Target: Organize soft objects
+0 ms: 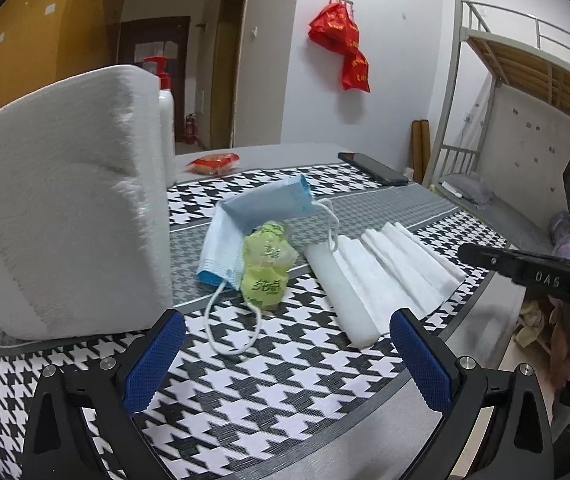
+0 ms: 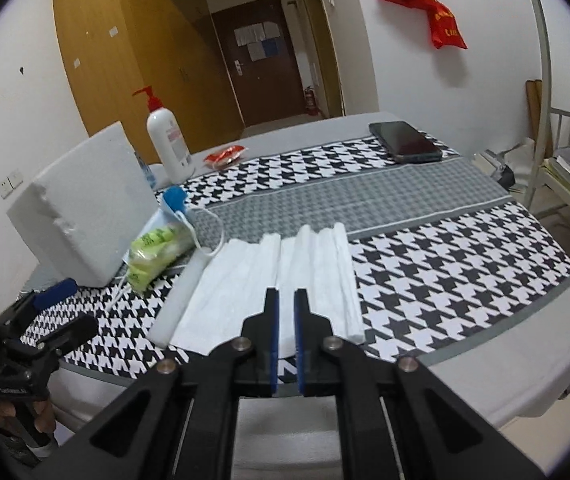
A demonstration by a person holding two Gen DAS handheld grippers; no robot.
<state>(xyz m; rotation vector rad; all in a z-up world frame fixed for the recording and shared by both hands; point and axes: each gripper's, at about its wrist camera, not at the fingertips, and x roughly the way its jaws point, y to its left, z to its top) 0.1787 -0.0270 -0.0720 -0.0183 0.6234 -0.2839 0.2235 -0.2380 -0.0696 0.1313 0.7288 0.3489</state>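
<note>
A row of folded white cloths [image 1: 385, 276] [image 2: 285, 276] lies on the houndstooth table cover, with a white foam stick [image 1: 339, 284] [image 2: 183, 296] along its left side. A blue face mask [image 1: 257, 216] [image 2: 173, 208] lies partly under a green tissue packet [image 1: 267, 268] [image 2: 157, 252]. A big white foam block [image 1: 65, 208] [image 2: 85, 204] stands at the left. My left gripper [image 1: 289, 344] is open and empty, low over the cover in front of the mask's loop. My right gripper [image 2: 287, 300] is nearly shut and empty, at the near edge of the cloths.
A white pump bottle [image 2: 167, 140] stands behind the foam block. A red packet [image 2: 225, 156] and a black phone [image 2: 405, 142] [image 1: 373, 168] lie at the far side. The table's edge [image 2: 525, 360] drops off at the right, with a bunk bed [image 1: 525, 80] beyond.
</note>
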